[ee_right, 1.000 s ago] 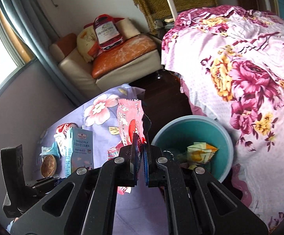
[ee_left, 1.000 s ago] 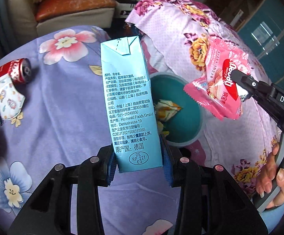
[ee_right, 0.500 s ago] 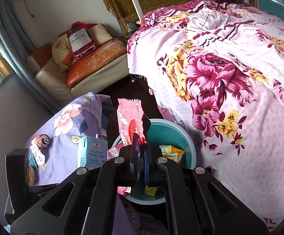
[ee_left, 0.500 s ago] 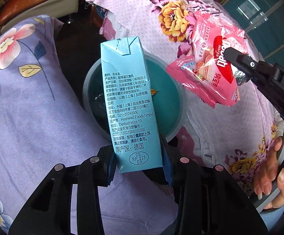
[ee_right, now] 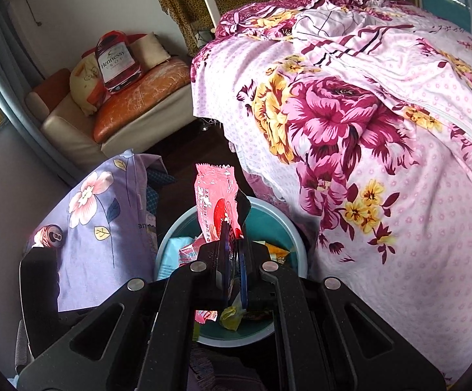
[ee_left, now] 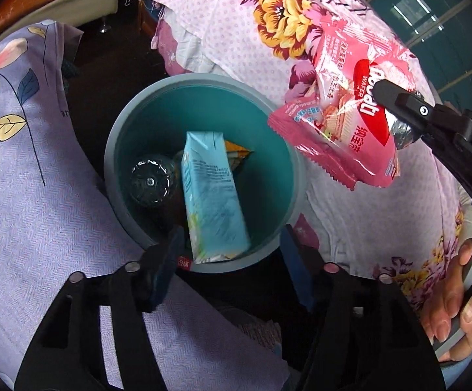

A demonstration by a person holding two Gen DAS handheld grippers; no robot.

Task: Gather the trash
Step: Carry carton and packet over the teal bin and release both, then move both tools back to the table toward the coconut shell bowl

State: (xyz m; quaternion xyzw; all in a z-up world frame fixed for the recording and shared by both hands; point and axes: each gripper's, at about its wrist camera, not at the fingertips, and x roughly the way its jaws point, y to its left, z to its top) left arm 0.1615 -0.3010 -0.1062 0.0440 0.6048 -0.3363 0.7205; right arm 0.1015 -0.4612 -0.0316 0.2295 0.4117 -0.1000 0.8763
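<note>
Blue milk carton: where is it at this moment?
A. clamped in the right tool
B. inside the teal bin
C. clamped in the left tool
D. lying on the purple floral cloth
B: the blue milk carton stands tilted inside the teal bin, clear of the left tool, whose jaws are opening.

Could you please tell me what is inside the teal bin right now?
Inside the teal bin lie a blue milk carton, a dark plastic bottle and a yellow wrapper. The carton hides whatever lies beneath it.
</note>
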